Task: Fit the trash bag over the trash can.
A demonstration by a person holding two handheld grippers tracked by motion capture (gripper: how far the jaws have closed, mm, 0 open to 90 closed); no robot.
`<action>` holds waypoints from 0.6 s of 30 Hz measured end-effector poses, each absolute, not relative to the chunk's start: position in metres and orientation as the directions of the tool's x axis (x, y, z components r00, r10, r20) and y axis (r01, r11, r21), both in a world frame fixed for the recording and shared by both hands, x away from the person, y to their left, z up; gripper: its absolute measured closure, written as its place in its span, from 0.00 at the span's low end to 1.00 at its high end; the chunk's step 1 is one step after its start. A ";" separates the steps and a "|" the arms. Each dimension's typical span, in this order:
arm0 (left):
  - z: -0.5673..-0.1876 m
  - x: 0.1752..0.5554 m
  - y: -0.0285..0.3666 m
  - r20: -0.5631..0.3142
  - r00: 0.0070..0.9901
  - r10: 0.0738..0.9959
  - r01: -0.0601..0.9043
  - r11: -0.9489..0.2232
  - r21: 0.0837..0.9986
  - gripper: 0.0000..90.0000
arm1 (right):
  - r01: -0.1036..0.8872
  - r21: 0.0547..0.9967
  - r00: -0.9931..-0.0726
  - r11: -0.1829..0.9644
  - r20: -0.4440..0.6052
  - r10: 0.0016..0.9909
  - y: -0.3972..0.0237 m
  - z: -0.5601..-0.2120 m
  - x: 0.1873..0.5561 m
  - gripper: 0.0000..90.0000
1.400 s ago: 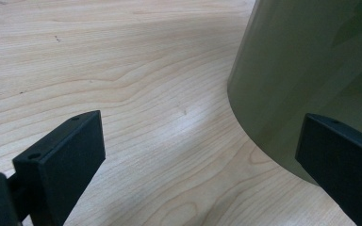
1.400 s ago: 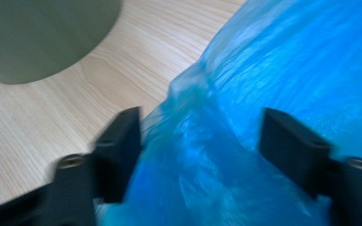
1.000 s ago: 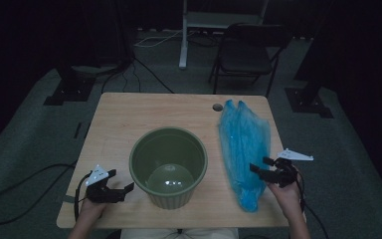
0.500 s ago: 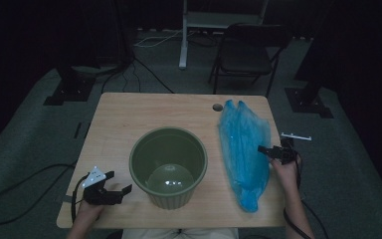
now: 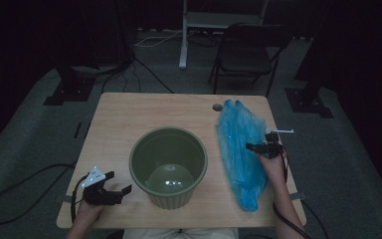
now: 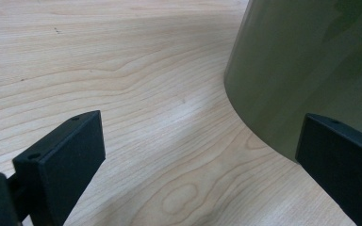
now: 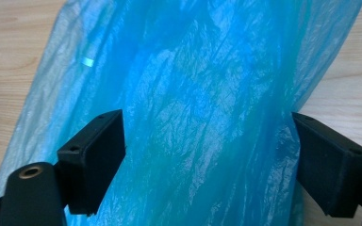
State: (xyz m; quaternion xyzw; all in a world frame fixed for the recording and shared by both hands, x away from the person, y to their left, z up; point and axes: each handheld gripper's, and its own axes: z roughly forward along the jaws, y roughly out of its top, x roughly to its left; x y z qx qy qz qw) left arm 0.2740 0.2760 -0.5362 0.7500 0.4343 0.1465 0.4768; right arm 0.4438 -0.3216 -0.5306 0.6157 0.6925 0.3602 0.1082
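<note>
A green round bin point(image 5: 169, 167) stands near the front middle of the wooden table point(image 5: 129, 119). A crumpled blue plastic bag point(image 5: 238, 149) lies flat along the table's right side. My right gripper point(image 5: 252, 147) hovers over the bag's right edge, open, and in the right gripper view the blue bag point(image 7: 193, 103) spreads between and beyond its jaws. My left gripper point(image 5: 117, 185) rests at the front left corner, open, pointing at the bin; in the left gripper view the bin wall point(image 6: 311, 66) curves just ahead of the right jaw.
A small round hole point(image 5: 218, 107) sits in the tabletop near the bag's far end. Behind the table stand a folding chair point(image 5: 246, 55) and a white post point(image 5: 184, 35). Cables run across the dark floor at the left.
My right gripper has moved forward and left from the table's front right edge onto the bag's right side. The left gripper has barely shifted.
</note>
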 end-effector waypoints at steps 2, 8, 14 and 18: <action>-0.537 0.273 0.278 -0.199 0.579 0.791 0.517 -0.166 0.840 0.03 | 0.785 0.620 -0.228 0.017 0.264 0.937 -0.308 -0.533 0.449 0.17; -0.537 0.273 0.282 -0.210 0.568 0.796 0.522 -0.150 0.840 0.03 | 0.776 0.624 -0.245 0.091 0.166 0.955 -0.287 -0.535 0.448 0.15; -0.539 0.274 0.281 -0.217 0.573 0.790 0.530 -0.155 0.834 0.03 | 0.756 0.614 -0.296 0.228 0.009 0.955 -0.258 -0.537 0.444 0.20; -0.540 0.276 0.277 -0.219 0.581 0.784 0.533 -0.163 0.830 0.03 | 0.733 0.620 -0.365 0.281 0.008 0.931 -0.248 -0.532 0.444 0.56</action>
